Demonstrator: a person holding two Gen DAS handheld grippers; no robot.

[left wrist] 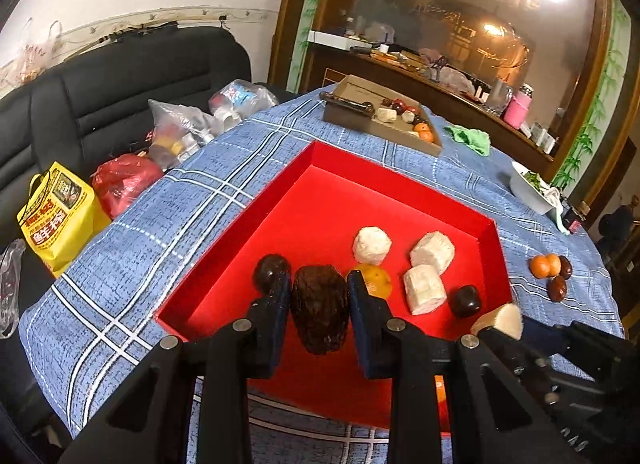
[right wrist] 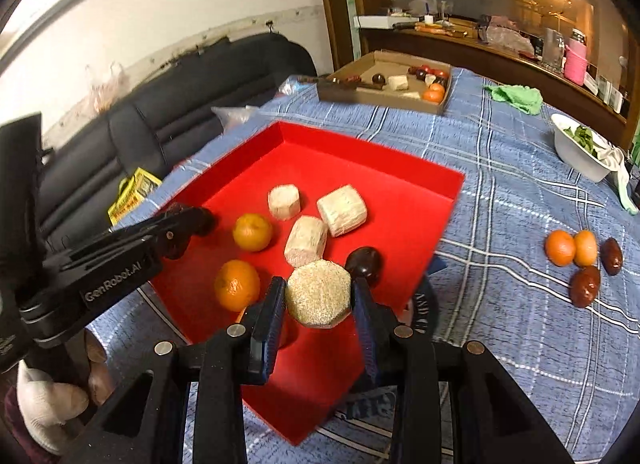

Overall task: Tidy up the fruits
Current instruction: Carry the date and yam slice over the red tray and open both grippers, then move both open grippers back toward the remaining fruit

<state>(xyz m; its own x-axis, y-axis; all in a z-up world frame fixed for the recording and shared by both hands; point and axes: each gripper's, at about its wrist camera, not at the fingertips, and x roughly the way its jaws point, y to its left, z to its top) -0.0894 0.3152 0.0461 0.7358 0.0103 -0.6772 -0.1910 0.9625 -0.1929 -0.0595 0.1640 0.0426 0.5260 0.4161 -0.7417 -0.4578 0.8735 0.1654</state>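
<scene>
While my left claw [left wrist: 319, 284] grips the wrinkly dark brown fruit [left wrist: 319, 309] and my right claw [right wrist: 319, 296] grips the pale cut chunk [right wrist: 319, 293], both over the red cardboard tray [right wrist: 400, 184], I should lower them gently into free spots.

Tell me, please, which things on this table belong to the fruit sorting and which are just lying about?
Part of the job: red tray; dark fruit in the left gripper; pale chunk in the right gripper; oranges on the cloth; cardboard box.

Lying about: green rag; white bowl; yellow bag; plastic bags.
</scene>
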